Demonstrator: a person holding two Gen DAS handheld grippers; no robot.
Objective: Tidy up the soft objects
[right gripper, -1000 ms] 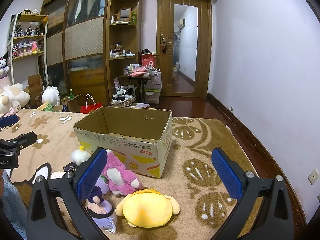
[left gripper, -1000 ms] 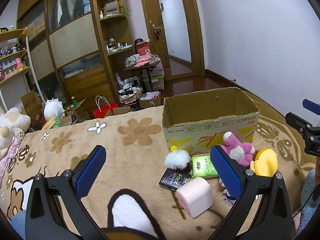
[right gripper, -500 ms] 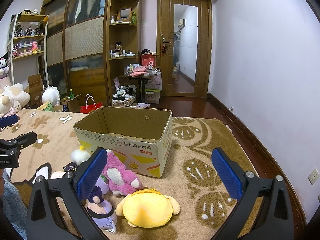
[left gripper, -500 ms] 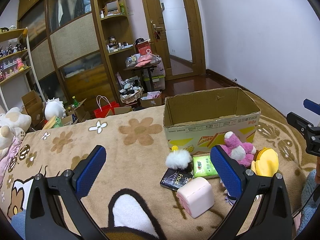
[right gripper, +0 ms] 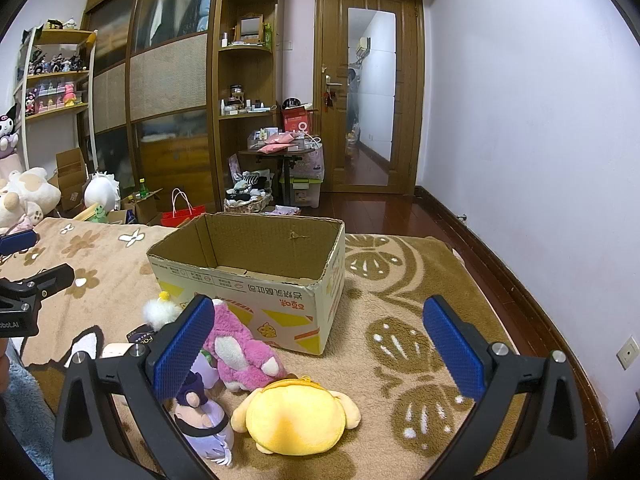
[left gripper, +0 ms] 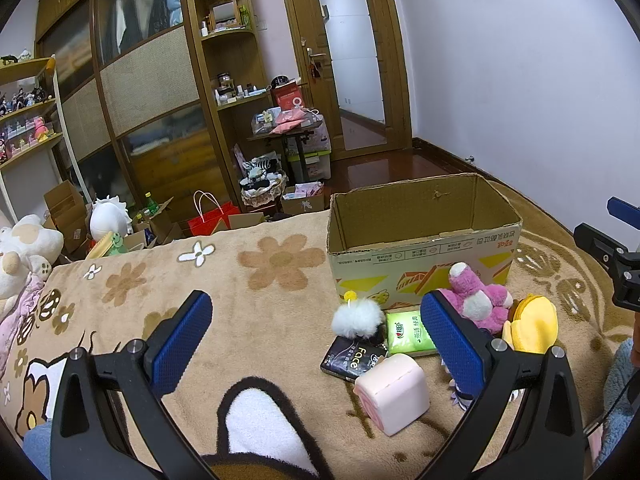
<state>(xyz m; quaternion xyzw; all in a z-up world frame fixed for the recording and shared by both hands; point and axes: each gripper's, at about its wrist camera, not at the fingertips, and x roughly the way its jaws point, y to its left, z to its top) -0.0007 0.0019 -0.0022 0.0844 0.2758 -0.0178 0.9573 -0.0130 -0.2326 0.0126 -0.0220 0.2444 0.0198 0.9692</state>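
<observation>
We see a room in even, warm indoor light from overhead, its source out of frame. The right-hand wall (right gripper: 540, 120) is bright without blowing out, and the glass door panel (right gripper: 372, 92) glows pale. The wooden floor (right gripper: 384, 212) carries a soft sheen. Shadows are faint, just short dark rims under the cardboard box (right gripper: 256, 276). Both fisheye views bend straight lines hard at the edges (black vignette in every corner). Focus is sharp, with no motion blur.

Each camera looks forward along its own tongs, low over the blanket, cardboard box (left gripper: 424, 236) (right gripper: 256, 276) ahead, shared by both views
</observation>
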